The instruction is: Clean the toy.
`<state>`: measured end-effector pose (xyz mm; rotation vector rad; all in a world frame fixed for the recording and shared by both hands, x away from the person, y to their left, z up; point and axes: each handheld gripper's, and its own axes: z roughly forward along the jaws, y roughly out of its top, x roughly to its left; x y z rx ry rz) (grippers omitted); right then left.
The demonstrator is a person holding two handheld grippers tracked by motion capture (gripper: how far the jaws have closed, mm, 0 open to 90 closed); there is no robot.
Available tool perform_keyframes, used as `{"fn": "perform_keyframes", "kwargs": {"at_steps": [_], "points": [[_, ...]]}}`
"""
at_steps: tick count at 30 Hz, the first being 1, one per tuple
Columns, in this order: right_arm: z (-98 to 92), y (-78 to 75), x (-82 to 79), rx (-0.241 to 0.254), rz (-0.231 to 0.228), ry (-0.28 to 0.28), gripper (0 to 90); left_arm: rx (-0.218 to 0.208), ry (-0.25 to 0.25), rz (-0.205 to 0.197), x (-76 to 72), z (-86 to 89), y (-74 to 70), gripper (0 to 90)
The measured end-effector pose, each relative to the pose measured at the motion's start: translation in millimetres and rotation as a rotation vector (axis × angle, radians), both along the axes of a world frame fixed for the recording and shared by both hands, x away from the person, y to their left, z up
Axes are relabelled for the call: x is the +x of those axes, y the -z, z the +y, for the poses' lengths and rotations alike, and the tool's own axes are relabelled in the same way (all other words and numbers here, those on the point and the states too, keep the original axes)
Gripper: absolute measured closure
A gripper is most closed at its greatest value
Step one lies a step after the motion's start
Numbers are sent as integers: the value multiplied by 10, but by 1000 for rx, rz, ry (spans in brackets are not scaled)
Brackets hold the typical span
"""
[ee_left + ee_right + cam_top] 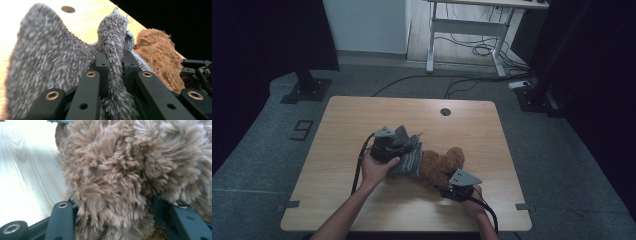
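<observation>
A brown plush bear (pixel 443 166) lies on the wooden table (pixel 362 115), just right of centre. A fuzzy grey cloth (pixel 408 152) covers its left side. My left gripper (pixel 398 144) is shut on a raised fold of that grey cloth (pixel 111 62), with the black jaws pinching it from both sides. The bear (pixel 160 57) lies to the right of the fold in the left gripper view. My right gripper (pixel 445 189) is at the bear's near side, its jaws closed on a thick part of the brown fur (pixel 117 182).
A round cable hole (pixel 445 111) sits near the table's far edge. Behind the table stand a white desk frame (pixel 472 30) with loose cables on the floor and dark stands at both sides. A "9" mark (pixel 302 130) is taped on the floor at left.
</observation>
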<state>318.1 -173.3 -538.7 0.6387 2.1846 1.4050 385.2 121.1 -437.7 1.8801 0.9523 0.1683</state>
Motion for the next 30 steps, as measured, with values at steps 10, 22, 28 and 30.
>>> {"fn": "perform_keyframes", "kwargs": {"at_steps": [10, 22, 28, 30], "points": [[-44, 20, 15, 19, 13, -9, 462, 18, -155, 64, 166, 589, 190, 786], [-58, 26, 31, 29, 23, -7, 462, -59, -29, -3, -62, 308, -128, 789], [-76, 32, 41, 42, 37, -6, 462, -32, 141, -32, -191, -407, -325, 787], [-84, 37, 43, 45, 40, -5, 462, -17, 179, -26, -187, -643, -330, 786]]}}
